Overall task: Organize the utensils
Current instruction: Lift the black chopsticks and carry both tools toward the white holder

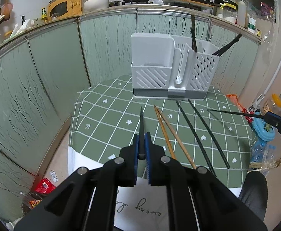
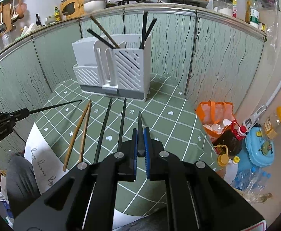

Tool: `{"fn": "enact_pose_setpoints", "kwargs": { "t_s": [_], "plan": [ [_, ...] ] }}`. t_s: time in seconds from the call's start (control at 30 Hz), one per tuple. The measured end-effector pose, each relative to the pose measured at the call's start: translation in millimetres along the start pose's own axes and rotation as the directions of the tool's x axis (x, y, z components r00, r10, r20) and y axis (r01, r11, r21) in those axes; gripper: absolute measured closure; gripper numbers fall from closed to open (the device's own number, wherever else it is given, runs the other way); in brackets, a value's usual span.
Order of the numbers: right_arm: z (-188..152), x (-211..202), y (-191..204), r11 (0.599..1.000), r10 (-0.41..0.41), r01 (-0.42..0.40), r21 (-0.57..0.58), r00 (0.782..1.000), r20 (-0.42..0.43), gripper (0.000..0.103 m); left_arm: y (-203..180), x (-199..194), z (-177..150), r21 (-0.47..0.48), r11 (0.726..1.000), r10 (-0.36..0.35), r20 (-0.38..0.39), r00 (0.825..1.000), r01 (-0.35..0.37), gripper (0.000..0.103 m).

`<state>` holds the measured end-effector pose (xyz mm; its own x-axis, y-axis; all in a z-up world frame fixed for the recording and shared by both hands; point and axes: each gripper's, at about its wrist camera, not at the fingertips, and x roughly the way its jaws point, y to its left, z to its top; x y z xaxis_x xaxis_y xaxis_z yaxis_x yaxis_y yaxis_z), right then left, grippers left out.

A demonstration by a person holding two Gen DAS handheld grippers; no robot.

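My left gripper [image 1: 141, 134] is shut on a black chopstick [image 1: 141, 119] that points ahead above the table. My right gripper [image 2: 140, 130] is likewise shut on another black chopstick [image 2: 139, 119]. Each gripper also shows in the other's view: the right gripper [image 1: 275, 121] at the right edge, the left gripper [image 2: 23, 112] at the left edge. A white slotted utensil holder [image 1: 159, 67] [image 2: 125, 71] stands at the table's far side with several chopsticks [image 2: 105, 36] upright in it. Two wooden chopsticks [image 1: 171, 132] [image 2: 81, 130] and two black chopsticks [image 1: 204, 134] [image 2: 109, 127] lie on the cloth before it.
The round table wears a green checked cloth [image 1: 105, 119] [image 2: 169, 100] and stands close to green cabinet doors [image 1: 54, 67]. On the floor at the right are an orange bag [image 2: 215, 115], a dark oil bottle [image 2: 230, 142] and a blue plastic item [image 2: 259, 148]. A person's grey-trousered leg [image 2: 19, 175] is at the near edge.
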<state>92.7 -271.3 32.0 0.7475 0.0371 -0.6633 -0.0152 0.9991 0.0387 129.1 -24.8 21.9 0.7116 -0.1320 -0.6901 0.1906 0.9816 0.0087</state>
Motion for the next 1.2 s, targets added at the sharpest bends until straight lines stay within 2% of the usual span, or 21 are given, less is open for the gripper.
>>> {"fn": "enact_pose_setpoints", "kwargs": {
  "t_s": [1.2],
  "plan": [
    [61.4,-41.8,-9.1,1.000,0.006,-0.006,-0.003,0.995,0.105,0.097,-6.3,-43.2,64.6,0.022,1.000,-0.016,0.100,0.995,0.014,0.095]
  ]
}}
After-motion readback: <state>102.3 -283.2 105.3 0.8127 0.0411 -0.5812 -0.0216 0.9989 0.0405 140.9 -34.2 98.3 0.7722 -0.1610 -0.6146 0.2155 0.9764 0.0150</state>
